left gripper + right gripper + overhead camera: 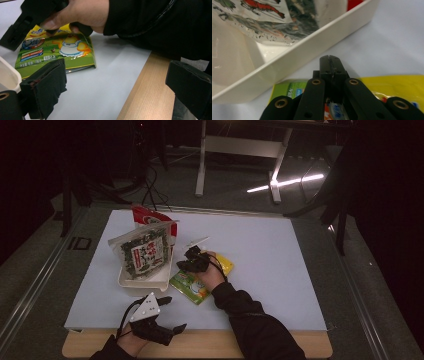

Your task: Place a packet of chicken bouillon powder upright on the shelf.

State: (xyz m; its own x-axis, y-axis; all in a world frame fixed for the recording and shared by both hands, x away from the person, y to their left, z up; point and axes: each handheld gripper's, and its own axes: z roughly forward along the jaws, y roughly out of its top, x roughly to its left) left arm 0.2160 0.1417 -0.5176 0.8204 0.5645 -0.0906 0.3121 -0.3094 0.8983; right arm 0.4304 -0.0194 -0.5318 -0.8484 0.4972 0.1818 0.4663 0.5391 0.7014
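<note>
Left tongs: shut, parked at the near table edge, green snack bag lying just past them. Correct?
Not quite. The left tongs are open, not shut: the left gripper view shows the two jaws standing wide apart with nothing between them. The rest holds: they sit at the near table edge, with the green snack bag lying just beyond.

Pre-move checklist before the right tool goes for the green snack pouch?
1. Right tool jaws: shut with nothing between them, must open to grasp. Not ok.
2. Flat green and yellow foil snack pouch lies flat on the white mat, under the right tool. Ok.
3. White rectangular plastic tray sits close beside the pouch; touching or apart: cannot tell.
4. Tray already holds a seaweed packet with green print standing tilted; room for the pouch: cannot tell.
5. Left tool open, apart from the pouch. Ok.
</note>
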